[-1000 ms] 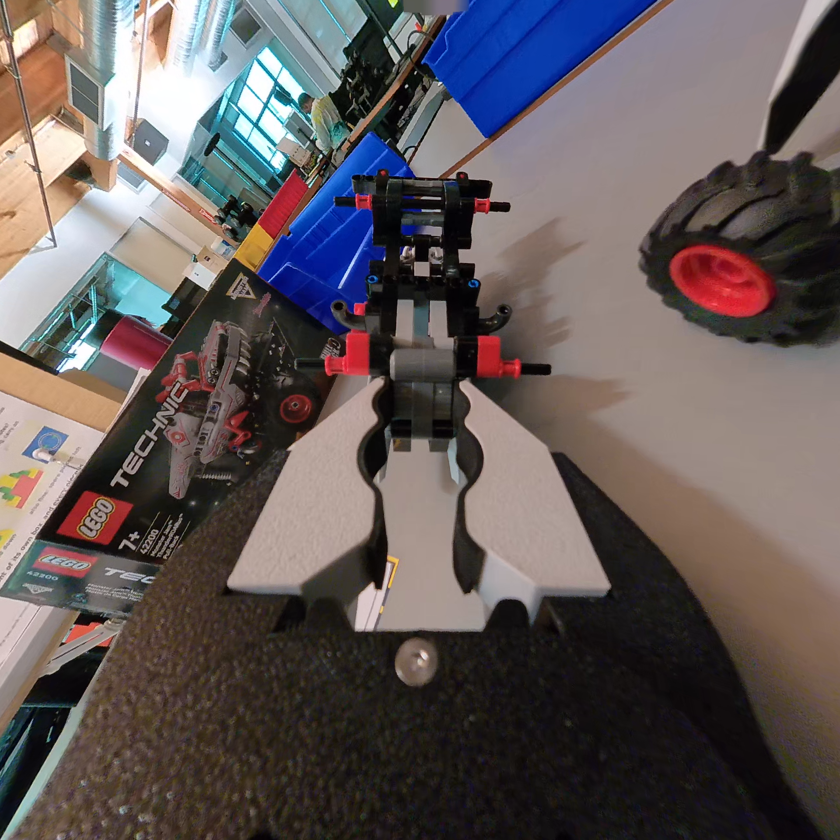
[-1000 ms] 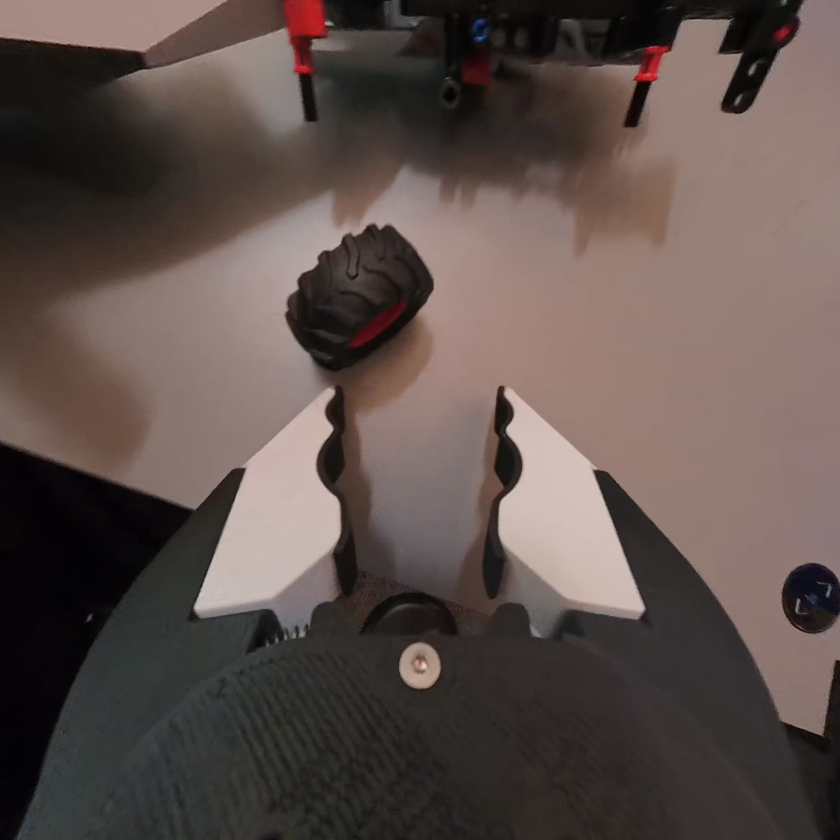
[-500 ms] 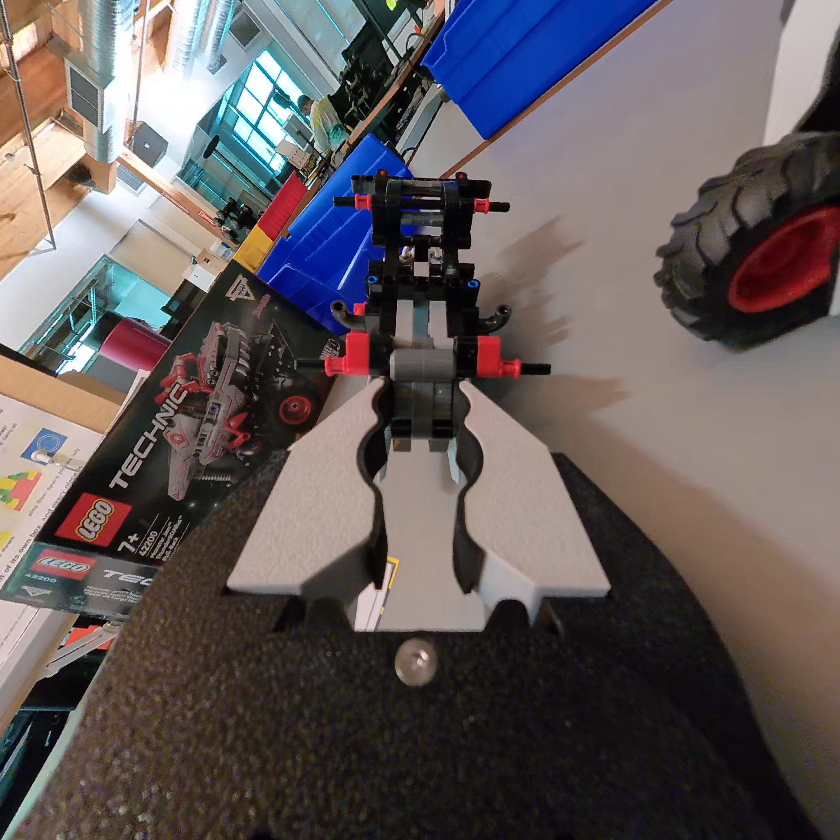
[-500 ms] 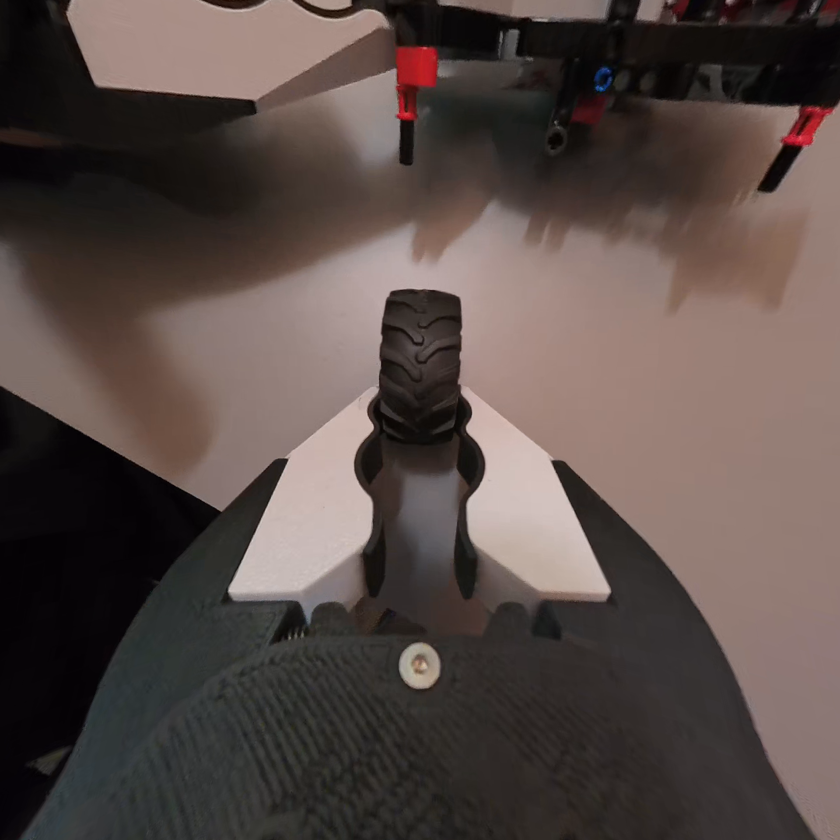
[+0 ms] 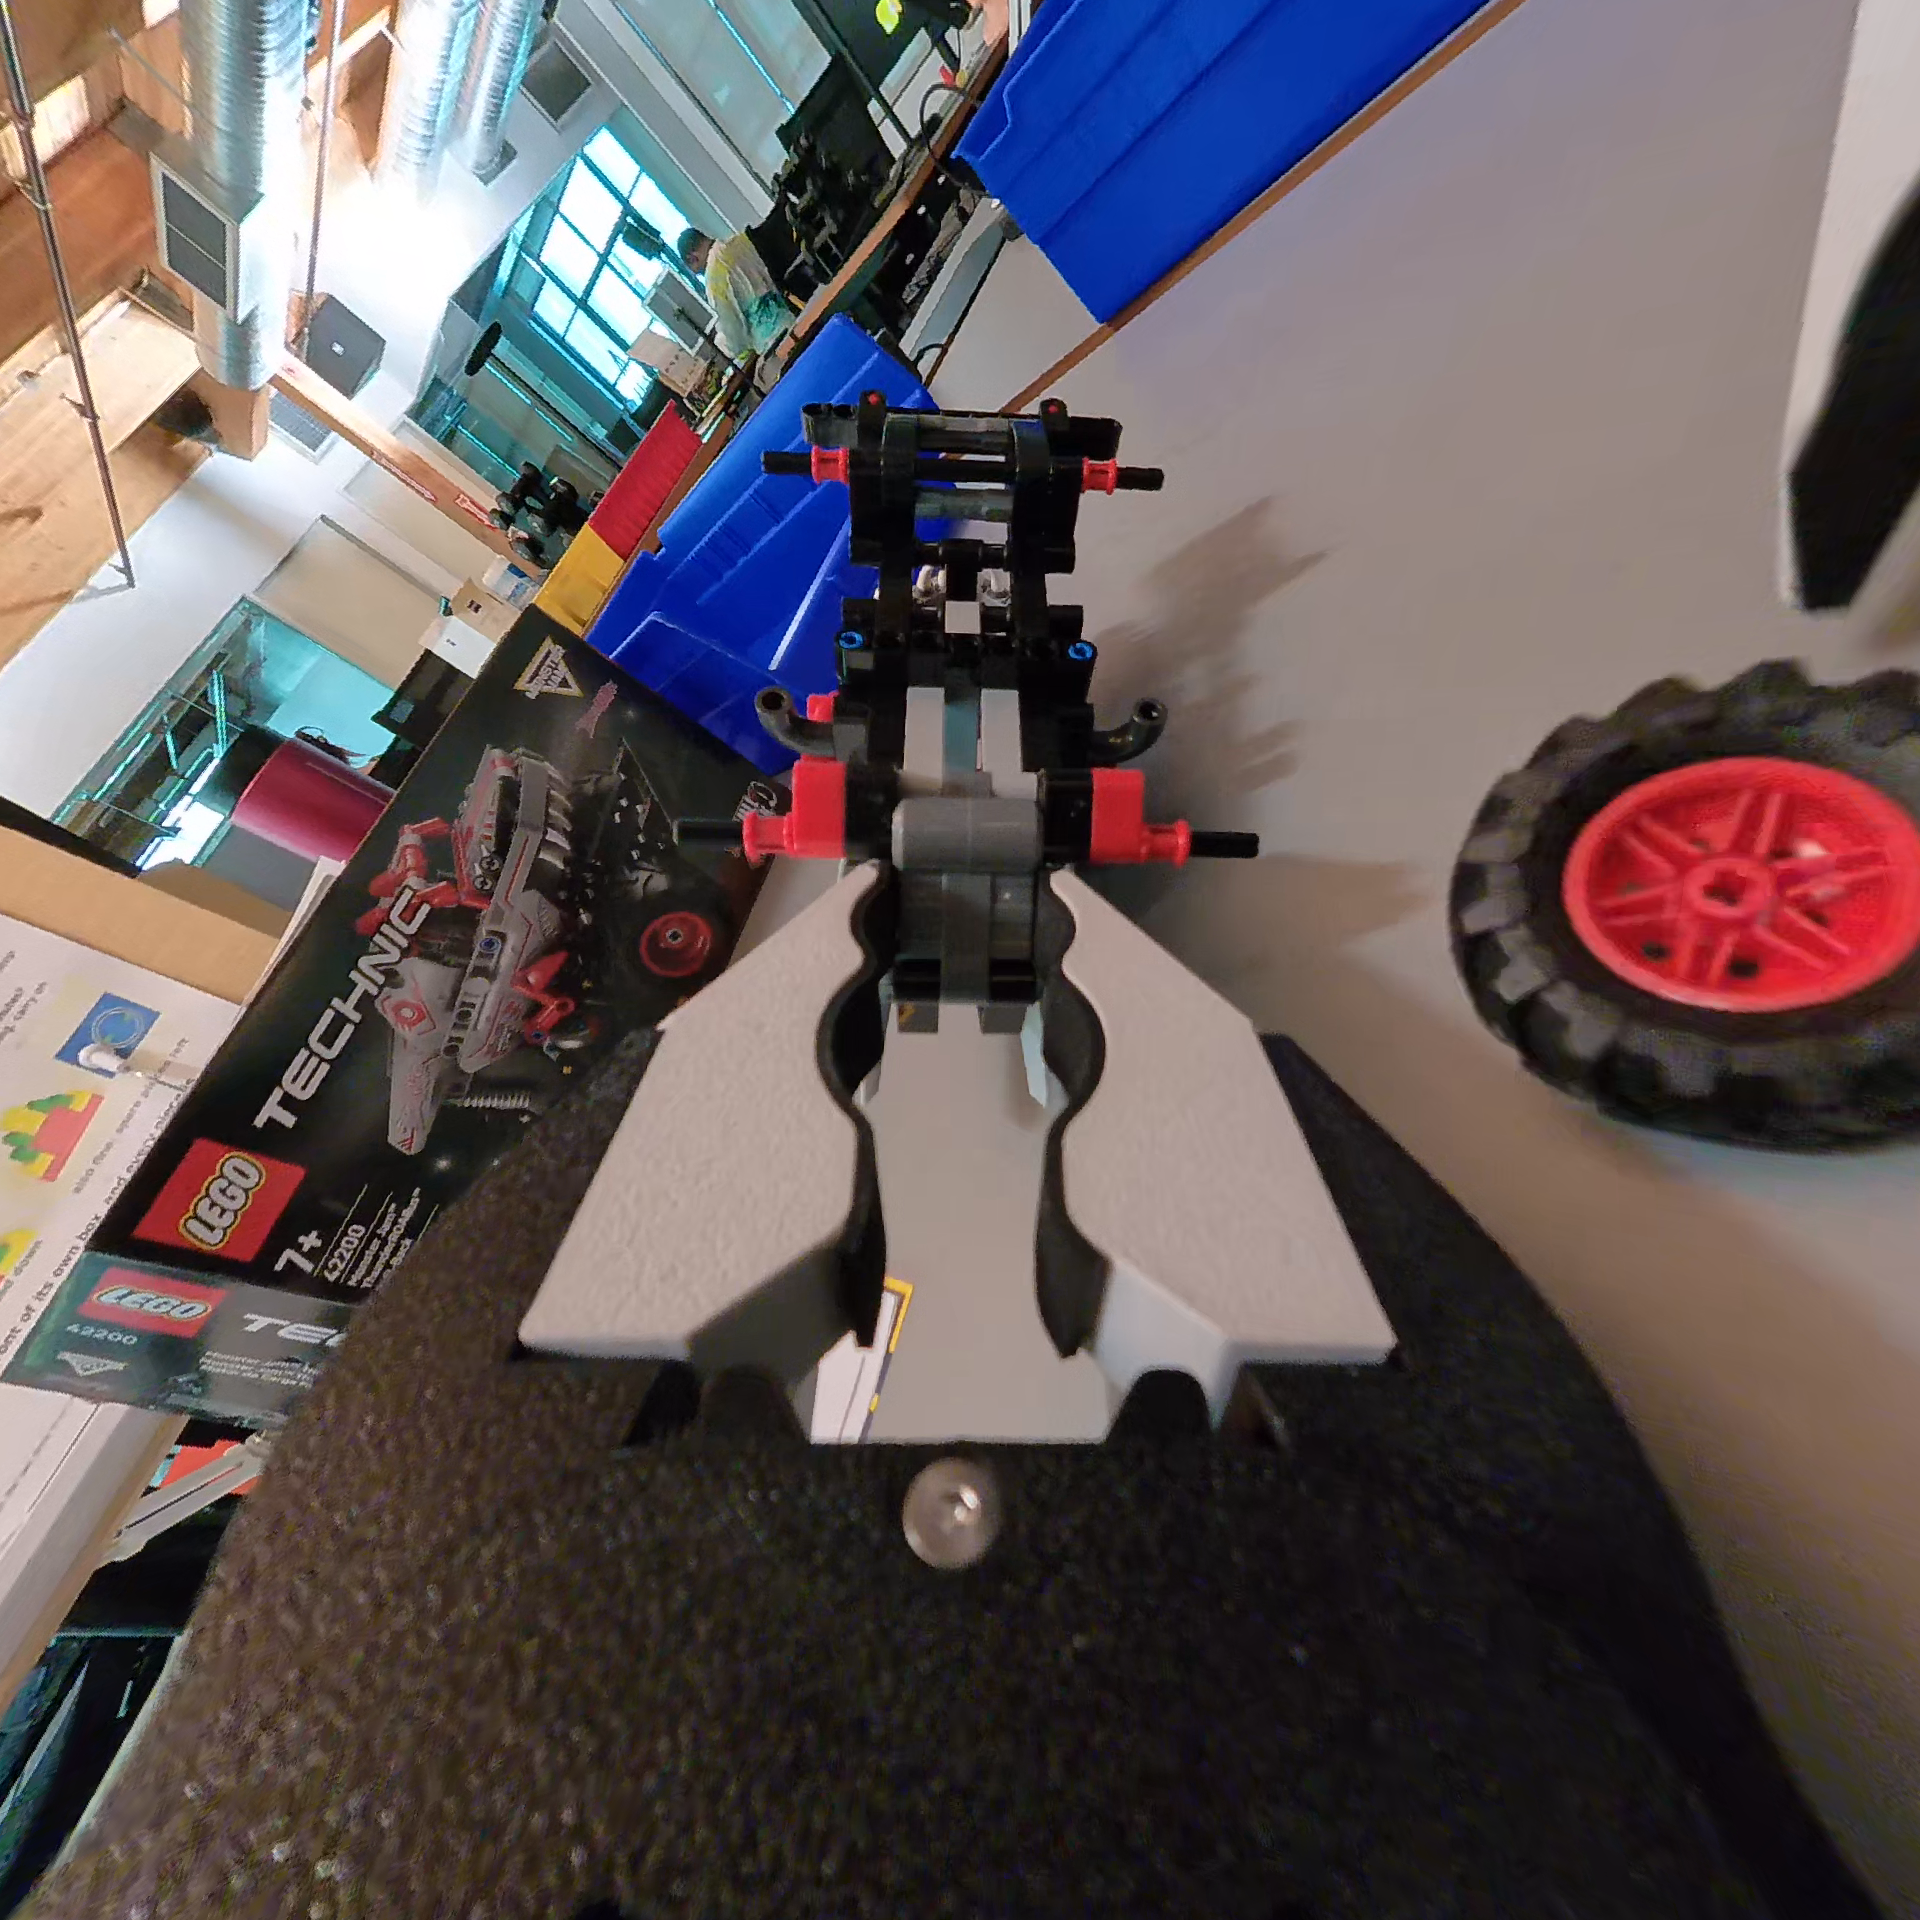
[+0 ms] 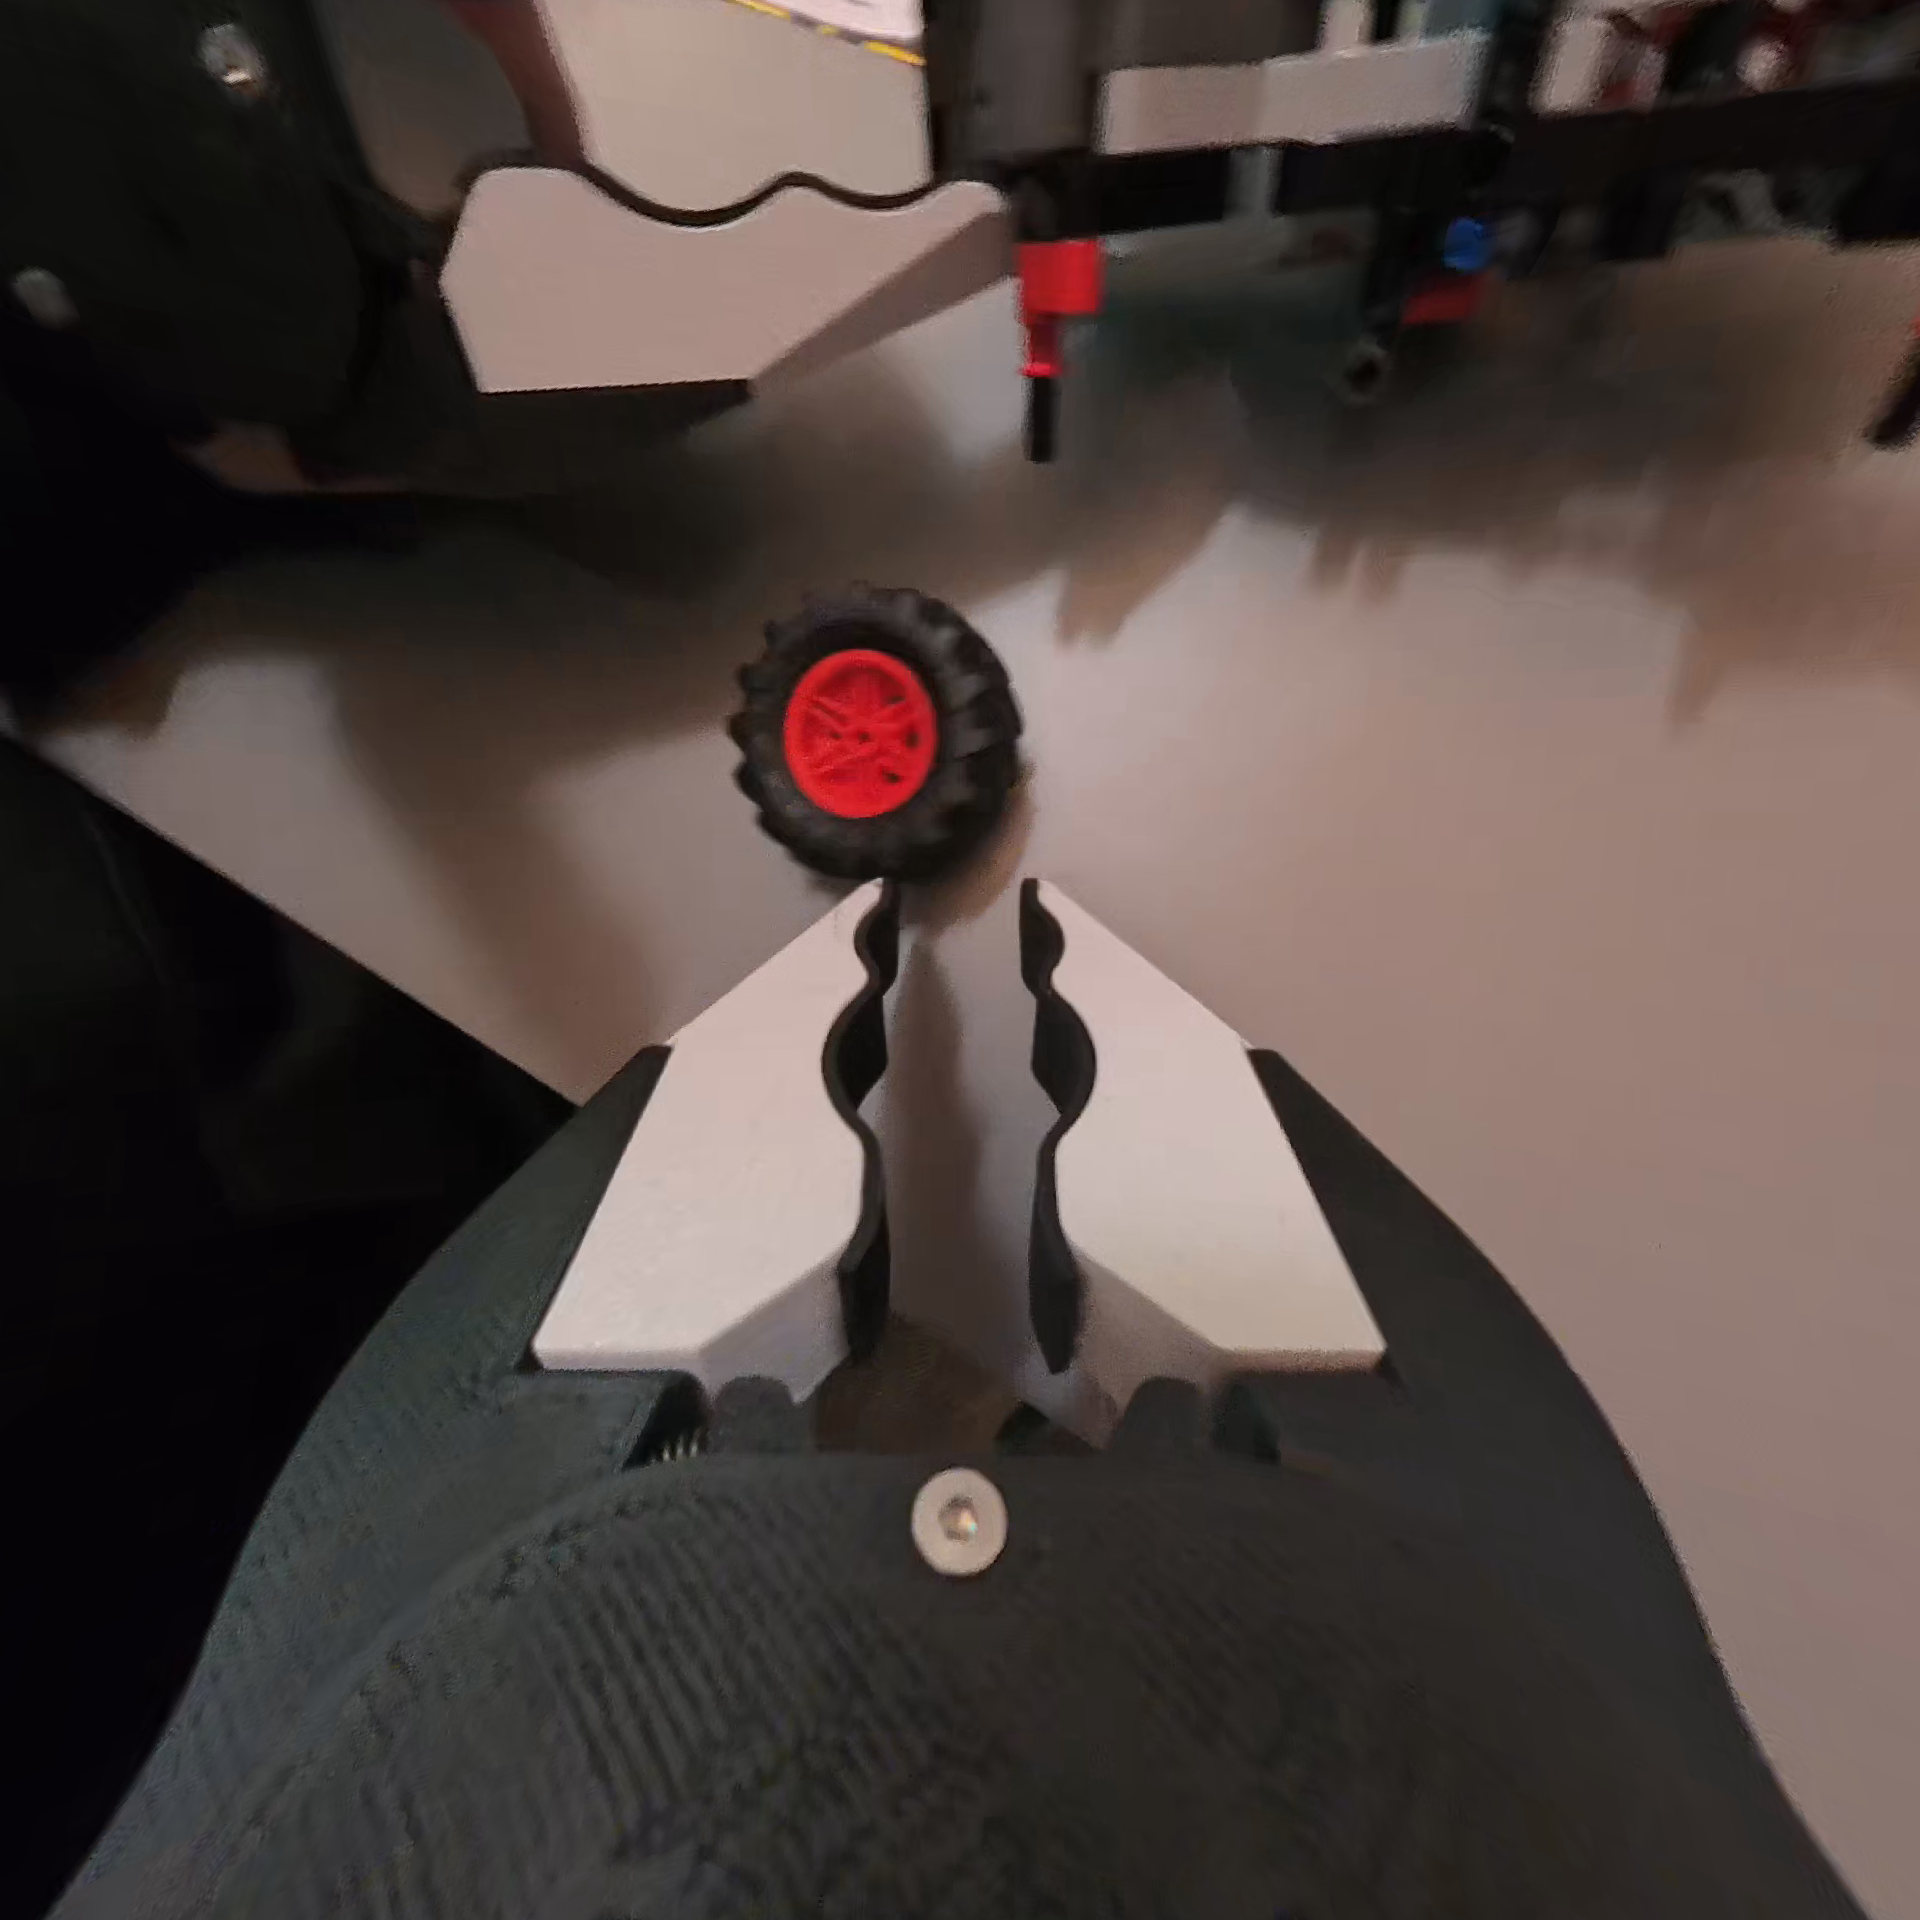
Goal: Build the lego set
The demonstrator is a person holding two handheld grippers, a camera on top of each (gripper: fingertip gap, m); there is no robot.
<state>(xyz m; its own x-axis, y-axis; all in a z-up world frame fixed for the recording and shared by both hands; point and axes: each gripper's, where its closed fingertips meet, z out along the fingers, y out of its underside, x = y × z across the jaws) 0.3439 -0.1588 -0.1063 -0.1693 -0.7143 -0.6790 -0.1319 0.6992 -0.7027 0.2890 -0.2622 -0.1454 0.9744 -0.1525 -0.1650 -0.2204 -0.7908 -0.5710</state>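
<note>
My left gripper (image 5: 966,899) is shut on the rear end of a black, red and grey lego chassis (image 5: 966,665) and holds it above the grey table (image 5: 1455,436). A black tyre with a red hub (image 5: 1714,925) lies on the table to its right. In the right wrist view the wheel (image 6: 873,743) lies hub up just beyond the tips of my right gripper (image 6: 956,894), which is open a little and empty. The left gripper's fingers (image 6: 707,281) and the chassis (image 6: 1403,145) hang above the wheel at the top of that view.
A lego set box (image 5: 416,987) leans at the left, with a cardboard box and printed sheet (image 5: 62,1091) beside it. Blue bins (image 5: 748,582) stand along the table's far edge. The table's near edge (image 6: 312,935) runs diagonally at the left of the right wrist view.
Half a second ago my right gripper was shut on the wheel's tread. It has now opened and drawn back, and the wheel lies hub up on the table. The left gripper and chassis stayed still.
</note>
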